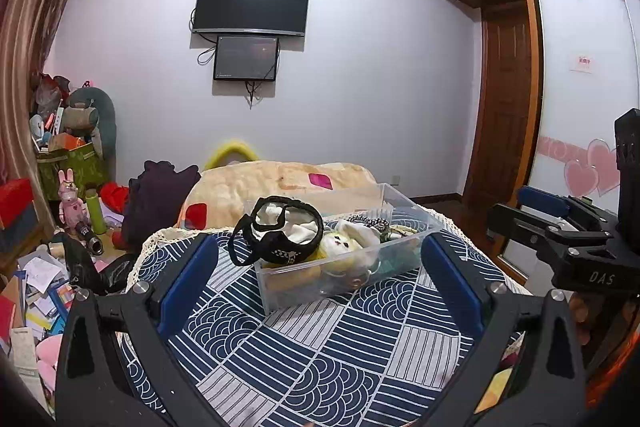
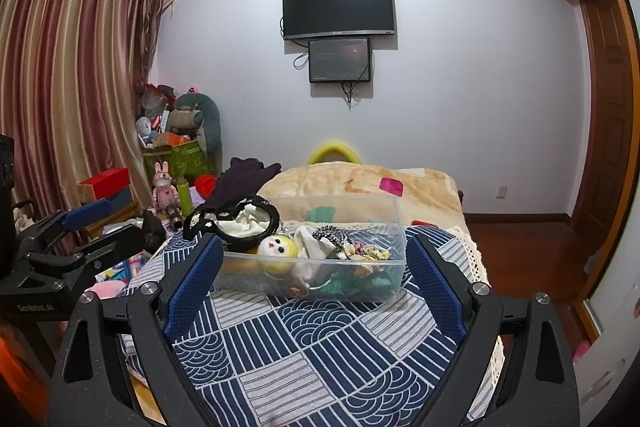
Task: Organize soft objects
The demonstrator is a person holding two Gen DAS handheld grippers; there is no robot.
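Note:
A clear plastic box (image 1: 404,239) (image 2: 396,227) stands on the blue-and-white patterned cloth (image 1: 320,347) (image 2: 320,339). In it lie a yellow plush doll (image 1: 340,245) (image 2: 278,247), a white cloth ringed by a black strap (image 1: 288,227) (image 2: 244,223), a black-and-white hair tie (image 2: 330,233) and other soft items. My left gripper (image 1: 320,259) is open and empty, close in front of the box. My right gripper (image 2: 314,263) is open and empty, its fingers flanking the box from the near side. Each gripper shows at the edge of the other's view (image 1: 560,227) (image 2: 72,239).
A beige blanket (image 1: 280,183) (image 2: 360,187) lies behind the box. A dark garment (image 1: 160,199) sits left of it. Clutter, boxes and toys cover the floor at left (image 1: 48,267). A wardrobe and door (image 1: 520,87) stand right; the cloth's edge drops off there.

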